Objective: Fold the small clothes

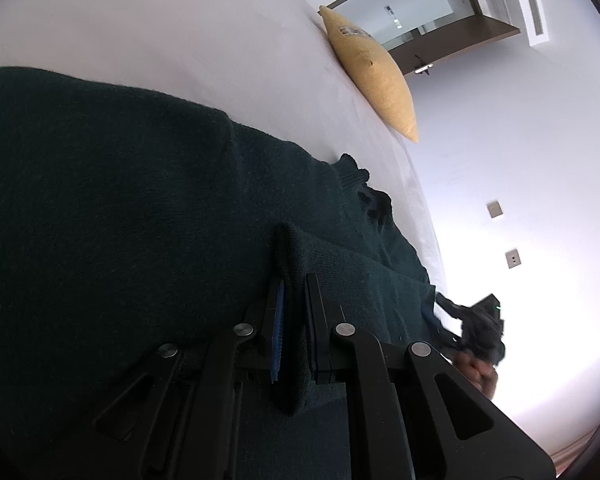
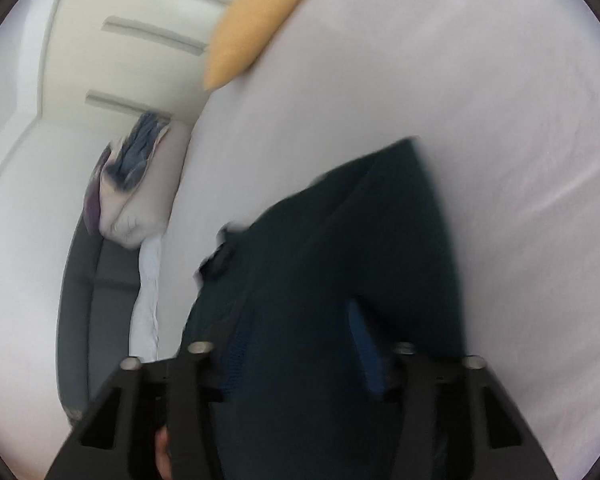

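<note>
Dark green sweater (image 1: pixel 100 208) on white bed (image 1: pixel 180 20), held at two points.

Left gripper (image 1: pixel 294 292) is clamped on a raised fold of the sweater, blue pads pressing the knit. Right gripper (image 2: pixel 296 332) has sweater fabric between its jaws; blur prevents telling whether the pads press it. A yellow pillow (image 1: pixel 374 76) lies beyond, well apart.

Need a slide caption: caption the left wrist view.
Left gripper pinches a fold of dark green sweater on the white bed.
</note>
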A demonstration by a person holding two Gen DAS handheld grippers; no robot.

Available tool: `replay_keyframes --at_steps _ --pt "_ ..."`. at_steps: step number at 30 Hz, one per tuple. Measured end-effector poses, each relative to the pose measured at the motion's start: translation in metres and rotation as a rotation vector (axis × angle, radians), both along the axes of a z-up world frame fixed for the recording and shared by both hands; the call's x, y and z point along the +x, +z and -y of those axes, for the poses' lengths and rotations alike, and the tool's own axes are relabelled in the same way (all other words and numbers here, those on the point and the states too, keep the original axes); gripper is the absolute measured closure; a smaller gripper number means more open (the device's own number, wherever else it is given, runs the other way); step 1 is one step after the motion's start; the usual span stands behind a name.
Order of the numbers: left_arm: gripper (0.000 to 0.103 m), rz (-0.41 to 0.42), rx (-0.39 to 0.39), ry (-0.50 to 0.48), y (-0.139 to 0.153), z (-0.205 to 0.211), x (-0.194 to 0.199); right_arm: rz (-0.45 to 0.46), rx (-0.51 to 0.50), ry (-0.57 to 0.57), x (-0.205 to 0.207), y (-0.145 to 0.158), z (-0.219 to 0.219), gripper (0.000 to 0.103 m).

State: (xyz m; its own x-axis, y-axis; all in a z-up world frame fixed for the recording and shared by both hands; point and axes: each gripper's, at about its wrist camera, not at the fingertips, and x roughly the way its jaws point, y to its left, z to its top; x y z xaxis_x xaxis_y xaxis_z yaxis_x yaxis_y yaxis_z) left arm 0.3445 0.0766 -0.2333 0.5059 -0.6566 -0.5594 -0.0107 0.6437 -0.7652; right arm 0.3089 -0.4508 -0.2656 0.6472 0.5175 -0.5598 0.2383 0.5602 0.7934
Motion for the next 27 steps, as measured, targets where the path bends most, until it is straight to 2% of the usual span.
replay_keyframes --at_steps 1,2,3,4,5,6,9,11,17,19,22,27 --pt "0.090 -0.001 0.011 0.012 0.005 -0.004 -0.005 0.017 0.019 -0.035 0.003 -0.004 0.013 0.085" --pt "0.080 0.009 0.010 0.032 0.012 -0.012 -0.013 0.027 0.039 -0.074 0.001 -0.004 0.023 0.083" --pt "0.057 0.023 -0.001 0.051 0.017 -0.019 -0.020 0.037 0.040 -0.121 -0.003 -0.001 0.032 0.078" --pt "0.042 0.047 -0.025 0.088 0.024 -0.032 -0.033 0.049 0.026 -0.170 -0.010 0.005 0.038 0.070" --pt "0.021 0.064 -0.042 0.116 0.029 -0.042 -0.042 0.076 0.007 -0.202 -0.020 0.015 0.041 0.061" --pt "0.015 0.084 -0.061 0.159 0.034 -0.057 -0.057 0.103 -0.002 -0.209 -0.029 0.023 0.039 0.059" --pt "0.015 0.081 -0.116 0.280 0.038 -0.106 -0.098 0.194 0.004 -0.160 -0.062 0.048 0.018 0.056" --pt "0.015 0.077 -0.149 0.385 0.037 -0.143 -0.128 0.224 0.003 -0.124 -0.084 0.057 -0.007 0.052" --pt "0.015 0.042 -0.258 0.820 0.019 -0.261 -0.229 0.219 0.048 -0.042 -0.134 0.059 -0.072 0.052" --pt "0.015 0.037 -0.335 0.935 0.009 -0.292 -0.254 0.202 0.047 -0.028 -0.143 0.059 -0.089 0.052" --pt "0.015 0.025 -0.390 0.998 0.002 -0.315 -0.264 0.184 0.047 0.004 -0.147 0.062 -0.111 0.052" --pt "0.015 -0.033 -0.432 1.047 -0.012 -0.328 -0.248 0.181 0.016 0.050 -0.145 0.074 -0.145 0.052"
